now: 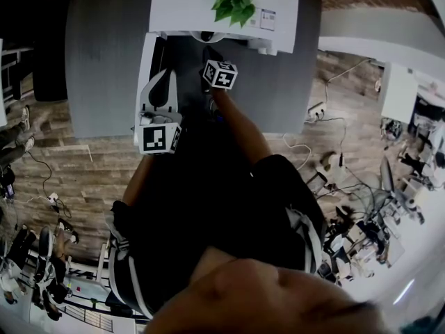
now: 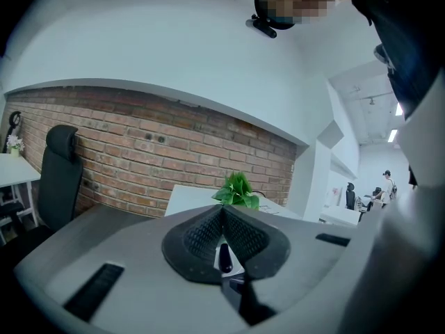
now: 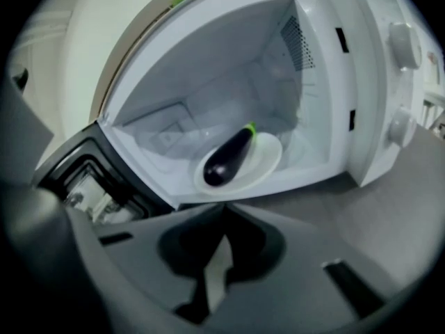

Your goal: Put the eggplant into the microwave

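The left gripper (image 2: pixel 222 209), nearest the person's body, has its two ribbed black jaws pressed together with nothing between them. The left gripper view alone shows its tips aimed over the white box-shaped microwave oven (image 1: pixel 188 5) at a red brick wall (image 2: pixel 153 158) far behind. The leafy green potted plant (image 2: pixel 238 188) on top of the microwave rises just past the tips, and a black office chair (image 2: pixel 57 169) stands well to the microwave's left. The right gripper (image 3: pixel 224 216) is further forward. Its jaws are also closed on each other and hold nothing, and they sit just in front of the microwave's open mouth, above the grey tabletop (image 1: pixel 104 61) that carries the microwave. The head view places this gripper's marker cube close to the microwave's front and the left one's cube nearer the person, at the outer end of the swung-open door. It looks down onto the microwave's top and does not see inside. Only the right gripper view looks into the cavity. There the dark-windowed microwave door (image 3: pixel 83 169) hangs open on the left, and two round white knobs (image 3: pixel 403 42) sit on the panel to the right. Inside, the glossy dark purple eggplant (image 3: pixel 229 160) lies on a round white plate (image 3: pixel 268 160) on the microwave floor. Its long axis runs diagonally: the rounded end points toward the opening and the door side, and the green stem cap points toward the back, on the knob side.
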### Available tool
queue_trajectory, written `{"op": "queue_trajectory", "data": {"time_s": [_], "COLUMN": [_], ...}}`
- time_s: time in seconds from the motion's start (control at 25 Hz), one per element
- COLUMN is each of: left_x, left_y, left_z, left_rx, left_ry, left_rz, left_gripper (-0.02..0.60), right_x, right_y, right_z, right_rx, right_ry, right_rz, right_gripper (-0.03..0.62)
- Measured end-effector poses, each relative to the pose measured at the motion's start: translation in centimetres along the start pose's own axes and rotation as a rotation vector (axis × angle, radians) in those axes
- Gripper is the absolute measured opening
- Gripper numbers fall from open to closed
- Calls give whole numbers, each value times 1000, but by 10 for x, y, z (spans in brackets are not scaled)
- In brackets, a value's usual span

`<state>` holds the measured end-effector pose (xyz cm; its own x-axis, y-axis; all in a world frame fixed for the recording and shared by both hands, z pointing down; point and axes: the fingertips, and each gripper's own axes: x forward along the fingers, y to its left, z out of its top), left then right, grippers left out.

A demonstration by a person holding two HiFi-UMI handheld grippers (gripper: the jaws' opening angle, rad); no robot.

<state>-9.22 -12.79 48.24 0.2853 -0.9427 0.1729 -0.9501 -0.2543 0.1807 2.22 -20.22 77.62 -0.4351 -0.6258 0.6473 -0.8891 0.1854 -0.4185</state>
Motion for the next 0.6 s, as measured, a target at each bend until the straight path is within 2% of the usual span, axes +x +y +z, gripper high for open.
{"op": "queue_trajectory", "data": {"time_s": [0.6], "left_x": [7], "left_y": [6], "left_z": [-7], "left_rx": [-16], "left_ry": [16], "left_rz": [14], "left_gripper": [37], "right_x": [18], "right_y": [-3], "right_z": [10], "right_rx": [48], "right_ry": [8], "right_rz": [-2], "right_gripper": [32]}}
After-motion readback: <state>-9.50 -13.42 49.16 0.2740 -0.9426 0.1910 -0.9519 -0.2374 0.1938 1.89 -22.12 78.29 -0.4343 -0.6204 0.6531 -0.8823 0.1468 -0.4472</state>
